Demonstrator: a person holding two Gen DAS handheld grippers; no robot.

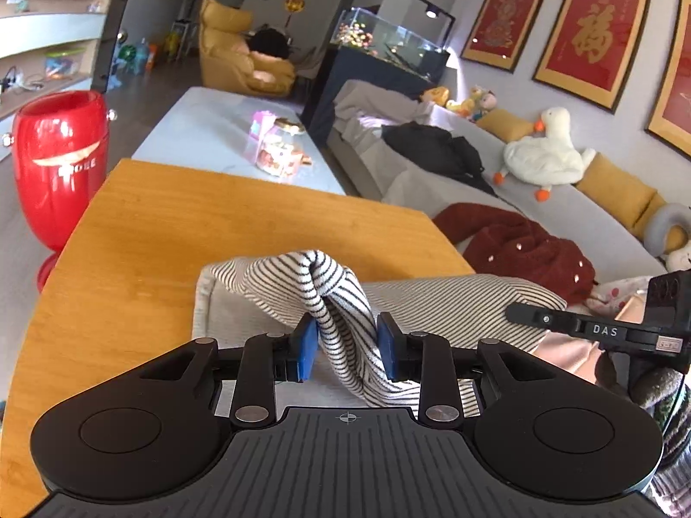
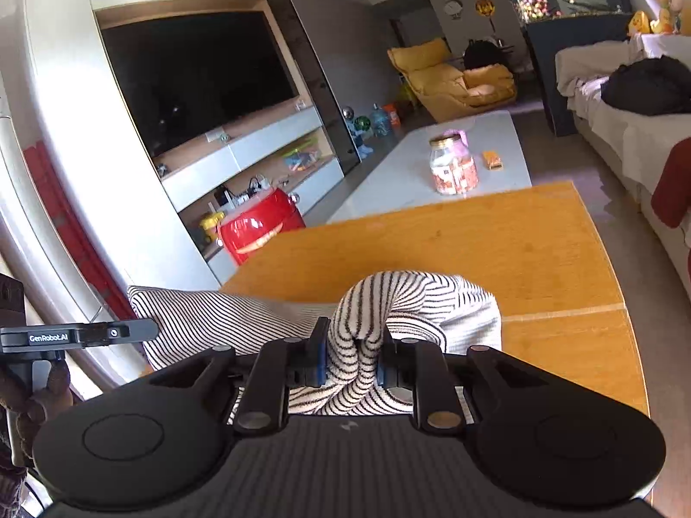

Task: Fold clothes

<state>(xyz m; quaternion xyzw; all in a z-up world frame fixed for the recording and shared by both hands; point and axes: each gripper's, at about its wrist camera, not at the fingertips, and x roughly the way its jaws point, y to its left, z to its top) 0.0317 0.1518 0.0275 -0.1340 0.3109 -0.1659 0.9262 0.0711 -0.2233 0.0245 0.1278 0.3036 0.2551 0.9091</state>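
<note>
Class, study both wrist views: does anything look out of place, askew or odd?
Nothing is damaged or spilled. The striped garment lies bunched on the wooden table, pinched by the left gripper and right gripper. A red garment sits crumpled on the sofa.

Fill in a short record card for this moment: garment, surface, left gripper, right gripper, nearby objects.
garment: striped garment, partly lifted, bunched where it is gripped
surface: wooden table
left gripper: jaws closed on a raised bunch of the striped cloth
right gripper: jaws closed on another bunch of the same cloth
nearby objects: red container beside the table; glass jar on the white coffee table beyond; red sweater on the sofa
</note>
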